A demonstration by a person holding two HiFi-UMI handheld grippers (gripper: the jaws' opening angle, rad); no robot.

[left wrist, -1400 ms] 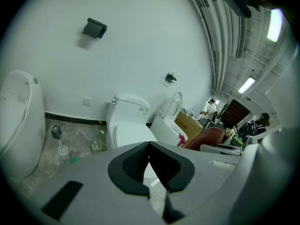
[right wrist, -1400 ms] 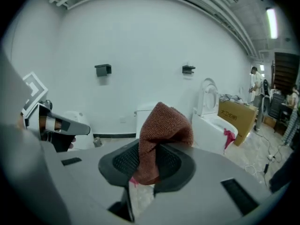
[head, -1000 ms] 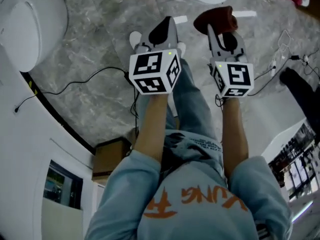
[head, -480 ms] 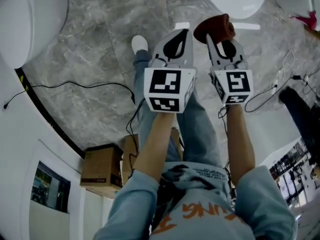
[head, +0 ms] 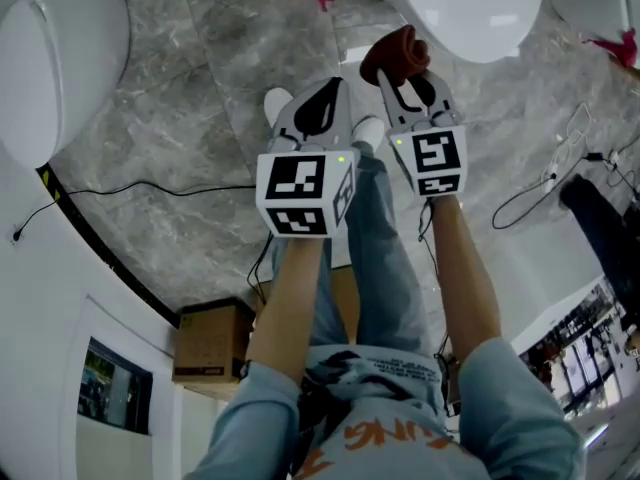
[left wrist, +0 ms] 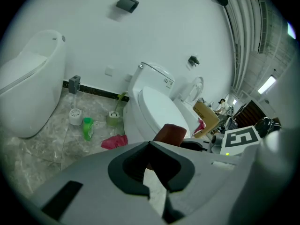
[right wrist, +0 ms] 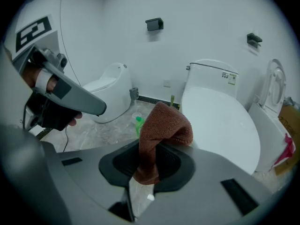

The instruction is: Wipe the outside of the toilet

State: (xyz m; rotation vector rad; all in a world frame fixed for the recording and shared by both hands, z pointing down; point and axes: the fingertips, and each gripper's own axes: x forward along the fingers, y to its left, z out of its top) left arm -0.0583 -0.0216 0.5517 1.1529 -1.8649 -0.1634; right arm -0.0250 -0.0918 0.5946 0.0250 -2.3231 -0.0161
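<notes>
Drifted leftward since a moment ago, our right gripper (head: 405, 80), pinching the rust-brown terry cloth (head: 392, 54), hangs near the glossy white closed-lid toilet (head: 470, 8), and our left gripper (head: 320, 103), shifted likewise, is pressed together, empty; we judge this the approach, with cloth-to-shell contact needed next

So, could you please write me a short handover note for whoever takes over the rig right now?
Left gripper: jaws shut with nothing in them, held beside the right one.
Right gripper: shut on the brown cloth, which stands folded out of the jaws.
Toilet: just ahead, lid down. The cloth is near its front rim; whether they touch cannot be told.
Done: the cloth is in hand and has been brought to the toilet.
Left: wipe the toilet's outside; the wiping seems not to have begun.
</notes>
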